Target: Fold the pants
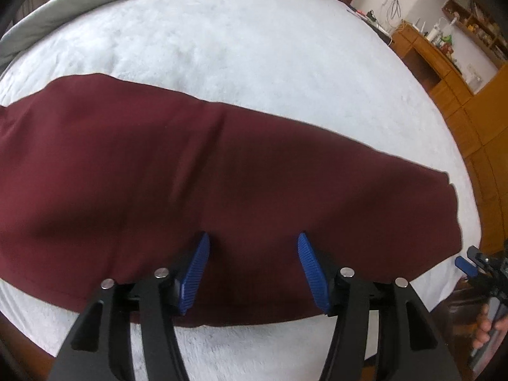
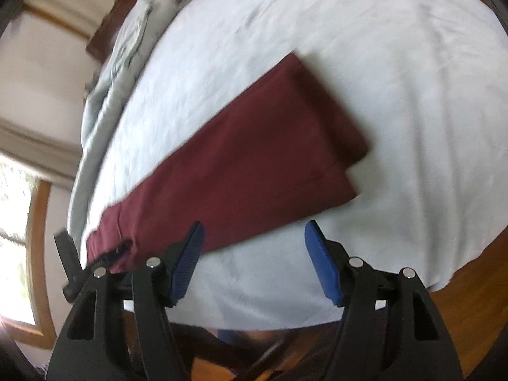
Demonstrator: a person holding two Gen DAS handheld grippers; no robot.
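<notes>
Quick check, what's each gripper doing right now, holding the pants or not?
Left gripper: open, over the maroon pants, gripping nothing.
Right gripper: open, empty, at the near edge of the pants.

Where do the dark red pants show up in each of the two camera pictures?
Left wrist view: the pants stretch across the middle, under the open left gripper.
Right wrist view: the pants run diagonally from lower left to centre right, beyond the open right gripper.
Shared landmark: the white bed cover.
</notes>
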